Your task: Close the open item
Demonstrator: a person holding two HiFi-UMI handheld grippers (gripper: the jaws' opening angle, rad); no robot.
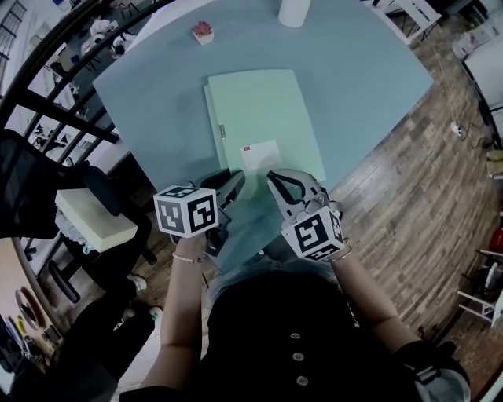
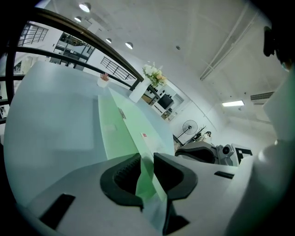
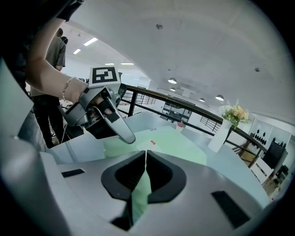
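A light green folder lies on the blue-grey table, with a white label near its front edge. Its top cover is lifted slightly off the lower leaf at the near edge. My left gripper is shut on the cover's near left corner, and the thin green sheet runs between its pads. My right gripper is shut on the same near edge just to the right, with green sheet pinched in its jaws. From the right gripper view, the left gripper shows close by.
A white vase and a small pink pot stand at the table's far side. A black railing and a chair with a pale cushion are at the left. Wooden floor lies to the right.
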